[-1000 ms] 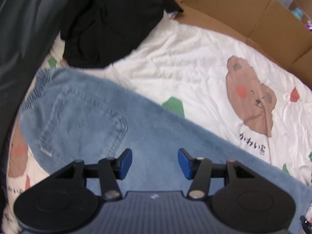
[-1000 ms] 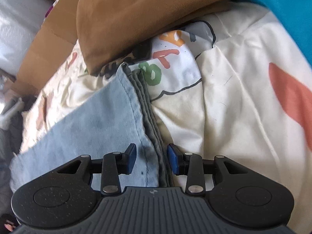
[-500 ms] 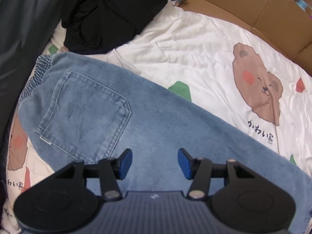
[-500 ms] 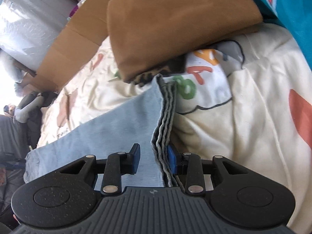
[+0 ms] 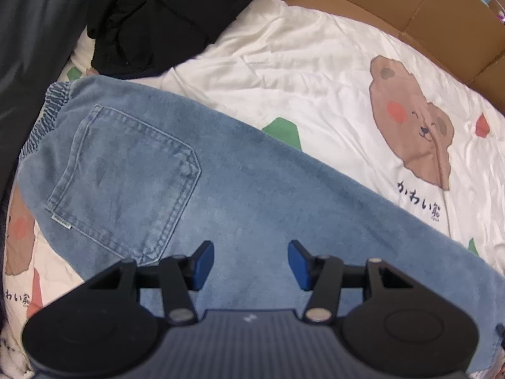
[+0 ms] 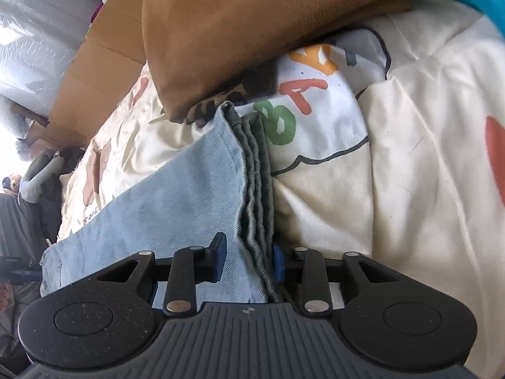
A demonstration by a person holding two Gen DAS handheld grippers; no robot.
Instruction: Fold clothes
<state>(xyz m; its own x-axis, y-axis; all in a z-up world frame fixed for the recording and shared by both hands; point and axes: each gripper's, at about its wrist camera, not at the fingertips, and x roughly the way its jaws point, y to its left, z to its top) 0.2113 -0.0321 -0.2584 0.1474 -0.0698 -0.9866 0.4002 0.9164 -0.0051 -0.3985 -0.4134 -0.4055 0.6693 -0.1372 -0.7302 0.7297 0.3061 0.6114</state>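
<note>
Two tongs are at work over the bed. Your left tongs [image 5: 251, 263] stand apart above the jeans [image 5: 221, 195], with nothing between the blue pads. Your right tongs [image 6: 247, 263] are clamped on the hem [image 6: 255, 221] of the jeans, where the stacked edges bunch between the pads. You see the jeans lying flat across the white bear-print sheet [image 5: 315, 72], back pocket [image 5: 126, 183] up, waistband near the black garment [image 5: 157, 12].
</note>
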